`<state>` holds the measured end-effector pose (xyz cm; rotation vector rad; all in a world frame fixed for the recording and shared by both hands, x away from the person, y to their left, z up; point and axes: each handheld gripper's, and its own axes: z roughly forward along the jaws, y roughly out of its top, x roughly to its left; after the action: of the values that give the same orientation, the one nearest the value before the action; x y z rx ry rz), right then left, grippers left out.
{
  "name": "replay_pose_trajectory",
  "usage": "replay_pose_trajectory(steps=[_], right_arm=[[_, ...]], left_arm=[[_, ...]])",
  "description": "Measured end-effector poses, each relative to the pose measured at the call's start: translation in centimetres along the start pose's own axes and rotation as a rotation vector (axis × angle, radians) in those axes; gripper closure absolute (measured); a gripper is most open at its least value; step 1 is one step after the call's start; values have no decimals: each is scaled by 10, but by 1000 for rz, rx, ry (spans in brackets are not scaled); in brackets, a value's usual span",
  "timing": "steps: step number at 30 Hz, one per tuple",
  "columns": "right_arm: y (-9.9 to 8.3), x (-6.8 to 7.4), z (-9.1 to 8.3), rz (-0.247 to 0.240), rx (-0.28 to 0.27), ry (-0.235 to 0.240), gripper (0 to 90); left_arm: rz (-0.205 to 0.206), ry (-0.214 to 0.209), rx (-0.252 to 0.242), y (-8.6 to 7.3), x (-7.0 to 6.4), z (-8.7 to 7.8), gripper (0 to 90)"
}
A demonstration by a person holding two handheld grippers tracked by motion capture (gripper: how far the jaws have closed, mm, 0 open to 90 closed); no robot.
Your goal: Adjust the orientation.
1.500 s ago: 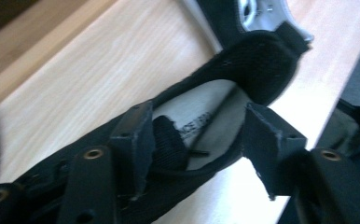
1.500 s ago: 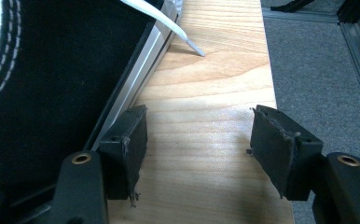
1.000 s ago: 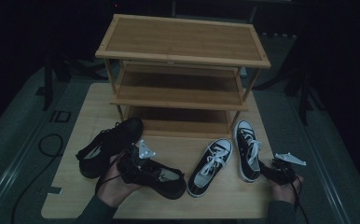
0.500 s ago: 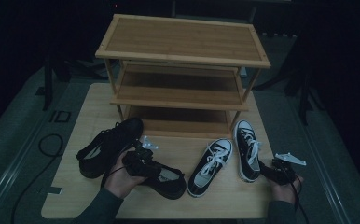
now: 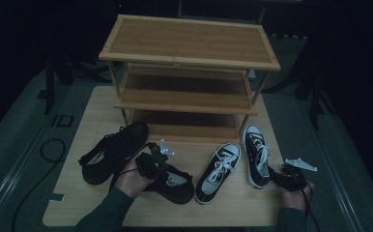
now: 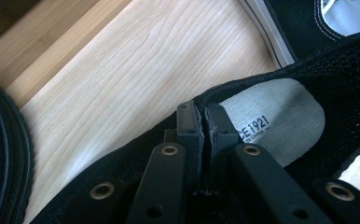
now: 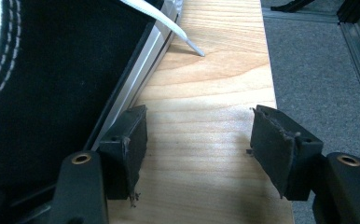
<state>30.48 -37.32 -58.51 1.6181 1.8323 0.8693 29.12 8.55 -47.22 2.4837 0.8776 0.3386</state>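
My left gripper (image 5: 156,168) (image 6: 205,116) is shut on the collar of a black mesh shoe (image 5: 177,184) (image 6: 308,79) that lies near the table's front; its grey insole (image 6: 271,119) shows beside the jaws. A second black shoe (image 5: 114,152) lies to its left, with its edge (image 6: 1,154) also in the left gripper view. Two black-and-white sneakers (image 5: 218,171) (image 5: 256,154) lie to the right. My right gripper (image 5: 274,175) (image 7: 199,140) stands open on the table just behind the right sneaker's heel (image 7: 52,84), with bare wood between its jaws.
A three-tier wooden shoe rack (image 5: 189,63) stands at the back of the wooden table (image 5: 90,121), shelves bare. The table's right edge (image 7: 273,93) drops to grey floor (image 7: 322,70) close to my right gripper. A cable (image 5: 49,150) lies on the floor at left.
My left hand has crept slightly forward and right with the gripper at the black shoe's collar. The right gripper and the sneakers have stayed put.
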Motion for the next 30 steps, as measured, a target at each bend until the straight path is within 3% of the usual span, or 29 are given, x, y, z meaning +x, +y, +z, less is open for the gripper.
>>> replay_pose_trajectory(steps=[9,21,26,30], right_arm=[[0,0,0,1,0,0,358],[0,0,0,0,0,1,357],[0,0,0,0,0,1,357],[0,0,0,0,0,1,357]], left_arm=[[31,-17,-15,16,-5,10,864],[108,-28,-37,43,-20,25,856],[101,-50,-43,41,-19,25,816],[70,-63,-42,35,-15,22,692]])
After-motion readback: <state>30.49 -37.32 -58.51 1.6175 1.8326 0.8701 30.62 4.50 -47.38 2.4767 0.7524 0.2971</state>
